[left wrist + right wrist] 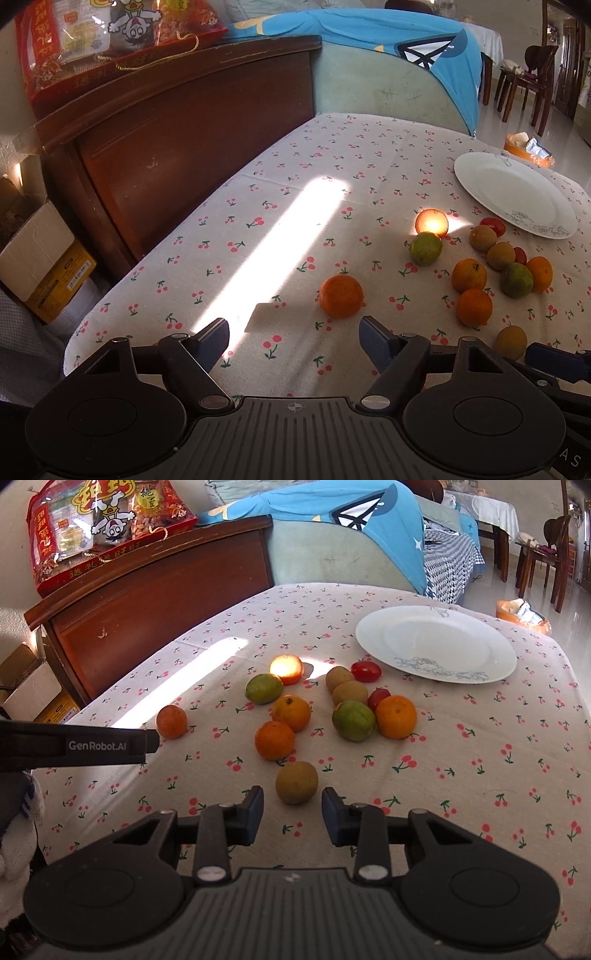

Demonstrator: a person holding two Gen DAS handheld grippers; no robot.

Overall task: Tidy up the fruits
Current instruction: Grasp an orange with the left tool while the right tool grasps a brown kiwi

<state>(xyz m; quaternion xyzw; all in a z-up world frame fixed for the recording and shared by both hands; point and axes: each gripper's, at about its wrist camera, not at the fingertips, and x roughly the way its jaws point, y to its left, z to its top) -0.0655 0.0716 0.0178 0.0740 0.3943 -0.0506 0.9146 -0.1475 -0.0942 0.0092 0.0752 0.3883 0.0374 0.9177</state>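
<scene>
Several fruits lie loose on the cherry-print tablecloth (480, 775): oranges, green citrus, brown kiwis and small red tomatoes. A white plate (436, 642) sits bare at the back right; it also shows in the left wrist view (513, 192). My left gripper (293, 338) is open, just short of a lone orange (341, 295). My right gripper (291, 812) is open, its fingertips on either side of a brown kiwi (296, 782) without touching it. That kiwi (511, 341) shows beside the right gripper's blue fingertip in the left wrist view.
A dark wooden cabinet (155, 602) with a red snack bag (107, 524) stands left of the table. A sofa with a blue cloth (332, 520) is behind. Cardboard boxes (40, 258) lie on the floor at left. The left gripper's body (74, 746) crosses the left side.
</scene>
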